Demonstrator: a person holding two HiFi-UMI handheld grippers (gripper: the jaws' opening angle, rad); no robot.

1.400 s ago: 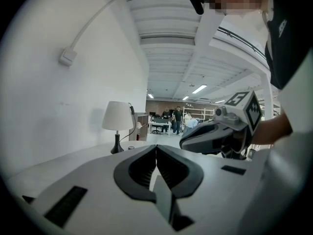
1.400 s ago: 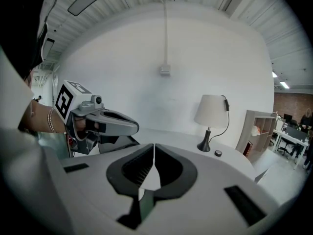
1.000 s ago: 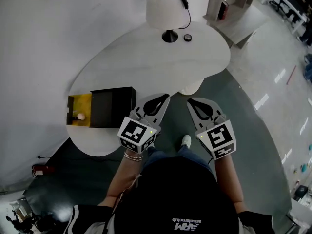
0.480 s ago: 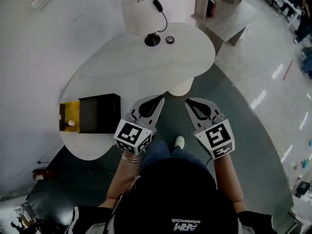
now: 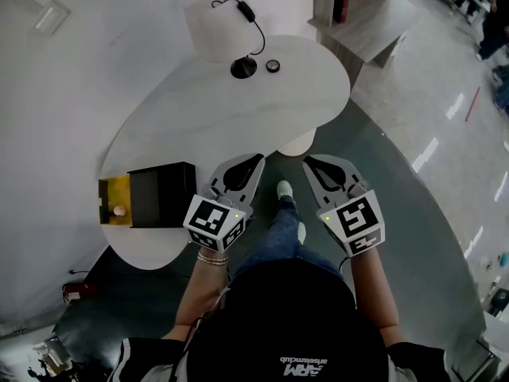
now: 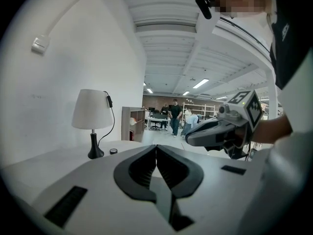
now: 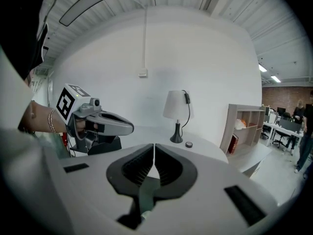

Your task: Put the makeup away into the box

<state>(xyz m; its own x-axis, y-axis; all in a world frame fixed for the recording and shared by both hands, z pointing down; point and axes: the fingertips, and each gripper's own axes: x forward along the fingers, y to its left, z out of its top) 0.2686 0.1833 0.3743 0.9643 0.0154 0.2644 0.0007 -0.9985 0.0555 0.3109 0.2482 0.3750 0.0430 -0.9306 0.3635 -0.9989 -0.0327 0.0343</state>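
Both tools are clenched on nothing: the left tool (image 5: 256, 162) and the right tool (image 5: 308, 162) each show jaws pressed together and empty in their own views. They hang side by side near the closer edge of the white surface (image 5: 199, 118). The likeliest makeup (a guess from shape alone) is a small dark round pot (image 5: 273, 66) beside the foot of the lamp (image 5: 211, 24). It sits at about 12 o'clock from both tools, across the surface and roughly equally far from each. Being round, it offers no long axis. The black box (image 5: 163, 193) lies at 9 o'clock of the left tool, the nearer one, with its long axis running 9 to 3. Its yellow-lined end is open, with a pale round thing (image 5: 119, 210) inside. The only legible writing is "ARM", upside down on the cap (image 5: 294, 325).
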